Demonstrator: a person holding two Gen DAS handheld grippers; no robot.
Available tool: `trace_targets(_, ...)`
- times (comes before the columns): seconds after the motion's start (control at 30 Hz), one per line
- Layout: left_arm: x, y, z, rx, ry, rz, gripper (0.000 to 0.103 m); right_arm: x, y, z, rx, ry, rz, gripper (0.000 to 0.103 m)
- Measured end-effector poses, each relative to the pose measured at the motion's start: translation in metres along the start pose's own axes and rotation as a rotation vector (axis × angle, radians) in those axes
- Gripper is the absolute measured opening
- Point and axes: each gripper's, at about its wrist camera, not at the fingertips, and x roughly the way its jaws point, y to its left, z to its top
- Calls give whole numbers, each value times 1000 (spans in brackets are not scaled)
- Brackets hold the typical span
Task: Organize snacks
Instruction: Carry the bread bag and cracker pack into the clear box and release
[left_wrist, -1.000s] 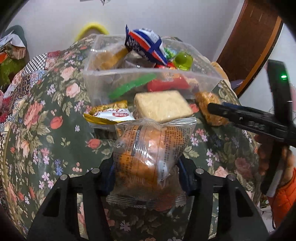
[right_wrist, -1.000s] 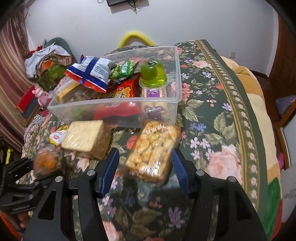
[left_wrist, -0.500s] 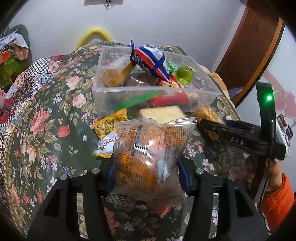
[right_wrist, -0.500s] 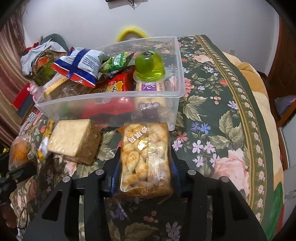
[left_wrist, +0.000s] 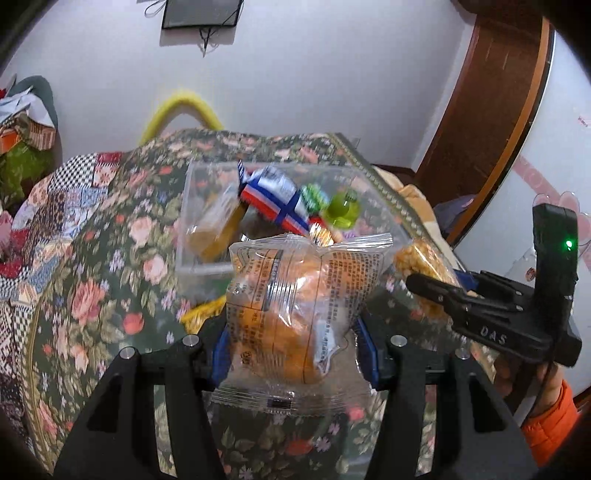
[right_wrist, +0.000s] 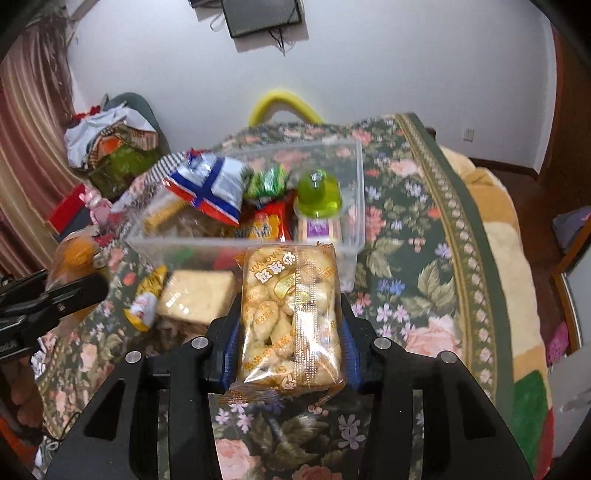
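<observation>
My left gripper is shut on a clear bag with an orange bun, held above the floral cloth in front of the clear snack box. My right gripper is shut on a pack of small yellow biscuits, lifted near the box's front wall. The box holds a blue-white-red bag, a green jelly cup, a red pack and others. In the left wrist view the right gripper and its biscuit pack are at the right.
A square cracker pack and a yellow-white wrapper lie on the floral cloth in front of the box. The left gripper is at the left of the right wrist view. Clutter sits far left; the bed edge falls away right.
My right gripper closed on the biscuit pack and lifted it off the cloth. Both grippers rose with their packs, so the box now sits lower and farther in view.
</observation>
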Motion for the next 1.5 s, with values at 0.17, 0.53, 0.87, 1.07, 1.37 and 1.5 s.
trace_targets(0.17,7,-13,21,19,-27,-10,55,-3,3,16,-12,-41,2,41)
trace_targets(0.53,43,-30,59,28,-38,-36,55,13,-4,46,-17,-84,-3,41)
trace_targets(0.87,91,-28,84,13,-6,-55,55,43,-10,58,-6,-55,8,41)
trace_targets(1.07,106,-26,86,32,-2,-36,56,59,-9,59,-7,-32,15,41)
trace_targets(1.37,108,-33,81,82,-9,-9,70,68,-11,56,-4,-16,3,42)
trace_targets(1.5,107,-34,81,84,-11,5,73,63,-11,56,-9,-18,-5,46)
